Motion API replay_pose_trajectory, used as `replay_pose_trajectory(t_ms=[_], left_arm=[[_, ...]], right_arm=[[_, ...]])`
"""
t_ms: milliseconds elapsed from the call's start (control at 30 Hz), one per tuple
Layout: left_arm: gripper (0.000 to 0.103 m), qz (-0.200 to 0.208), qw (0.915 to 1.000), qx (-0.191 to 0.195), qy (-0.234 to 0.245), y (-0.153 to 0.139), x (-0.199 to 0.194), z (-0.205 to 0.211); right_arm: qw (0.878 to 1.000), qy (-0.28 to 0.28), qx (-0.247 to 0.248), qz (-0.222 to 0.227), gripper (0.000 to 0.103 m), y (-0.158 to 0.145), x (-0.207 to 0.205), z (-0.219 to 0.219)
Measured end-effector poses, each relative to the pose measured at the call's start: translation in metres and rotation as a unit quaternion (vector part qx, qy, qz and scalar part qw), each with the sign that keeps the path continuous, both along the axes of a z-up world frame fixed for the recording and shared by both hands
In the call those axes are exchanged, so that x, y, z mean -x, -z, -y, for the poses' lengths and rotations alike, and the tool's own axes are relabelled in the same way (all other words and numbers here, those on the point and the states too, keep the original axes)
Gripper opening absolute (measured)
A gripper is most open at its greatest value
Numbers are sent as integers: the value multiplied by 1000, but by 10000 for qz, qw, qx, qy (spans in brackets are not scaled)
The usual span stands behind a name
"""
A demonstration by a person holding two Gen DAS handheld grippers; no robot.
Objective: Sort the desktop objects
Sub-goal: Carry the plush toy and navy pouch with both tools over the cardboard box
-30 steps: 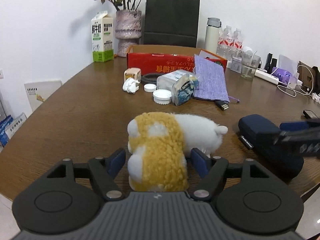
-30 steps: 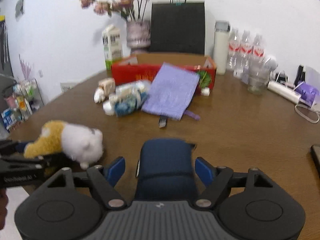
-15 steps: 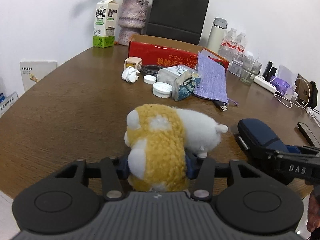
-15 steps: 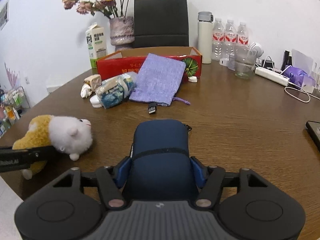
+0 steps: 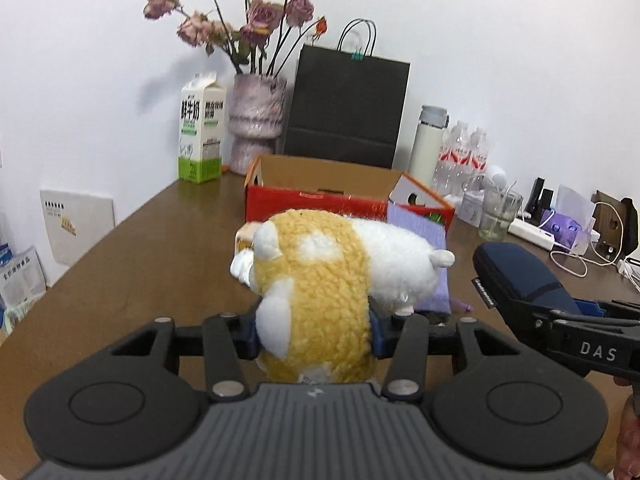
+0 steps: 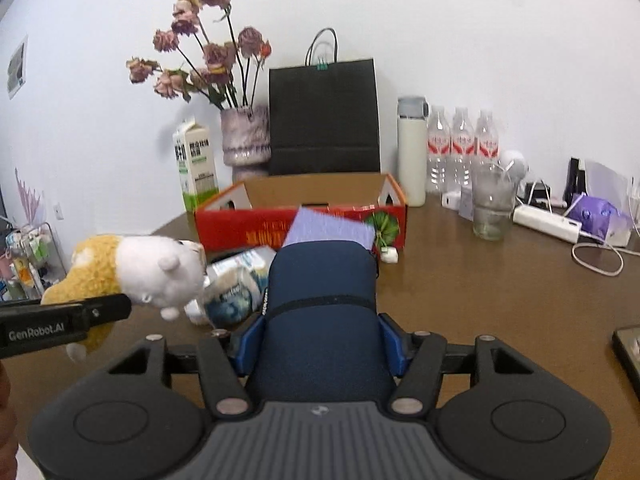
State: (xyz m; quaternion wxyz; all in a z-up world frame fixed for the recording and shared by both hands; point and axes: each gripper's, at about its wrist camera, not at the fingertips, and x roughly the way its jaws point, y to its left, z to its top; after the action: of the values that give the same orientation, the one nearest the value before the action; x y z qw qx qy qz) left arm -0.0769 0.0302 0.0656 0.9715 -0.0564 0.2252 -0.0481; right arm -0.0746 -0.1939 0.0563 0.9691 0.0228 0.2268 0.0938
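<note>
1. Left gripper (image 5: 312, 330) is clamping the yellow-and-white plush toy (image 5: 320, 280) between its blue pads, which are pressing into the fleece on both sides; the jaws have just been closing on it.
2. Right gripper (image 6: 320, 346) is squeezing the navy zip case (image 6: 320, 300) across its near end; its jaws too have just been closing, with the case between them.
3. Both things are hanging clear of the brown wooden table (image 6: 480, 300), above its near edge, the toy to the left of the case and apart from it.
4. In the left wrist view the case (image 5: 516, 276) is sticking out beyond the right gripper's black finger (image 5: 580, 340); in the right wrist view the toy (image 6: 152, 268) is jutting white end foremost past the left gripper's finger (image 6: 64, 324).
5. An open red cardboard box (image 6: 248, 232) is sitting toward the far edge of the table, with a purple cloth pouch (image 6: 328, 228) leaning against its front wall.
6. A clear plastic jar (image 6: 236, 280) is lying on its side on the table just in front of the box, partly hidden behind the toy and the case.
7. Along the far edge a milk carton (image 5: 202, 132), a vase of dried roses (image 5: 256, 120), a black paper bag (image 5: 344, 108), a white flask (image 6: 412, 152) and water bottles (image 6: 462, 144) are standing.
8. A drinking glass (image 6: 490, 204) and a white power strip (image 6: 548, 220) are sitting toward the far right corner.
</note>
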Motion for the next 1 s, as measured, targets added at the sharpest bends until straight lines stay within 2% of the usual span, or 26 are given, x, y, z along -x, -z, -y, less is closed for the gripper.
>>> replay_pose_trajectory(t_ms=[233,667,867,1000], left_arm=[[49,99,9999,-42,99,-7,17,5],[49,-31,9996,-88,255,-13,85,-3],[49,-140,9995,-106,244,-15,99,-16],[49,-33,9998,-98,169,-21,100,-21]], right_arm=[[9999,-117,-76,70,59,-5,18,-1],[9994,-331,54,125,59,-21,98,19],[9988,-468,95,102,59,-25,109,16],[9987,-468,103,168,59,-30,112,16]])
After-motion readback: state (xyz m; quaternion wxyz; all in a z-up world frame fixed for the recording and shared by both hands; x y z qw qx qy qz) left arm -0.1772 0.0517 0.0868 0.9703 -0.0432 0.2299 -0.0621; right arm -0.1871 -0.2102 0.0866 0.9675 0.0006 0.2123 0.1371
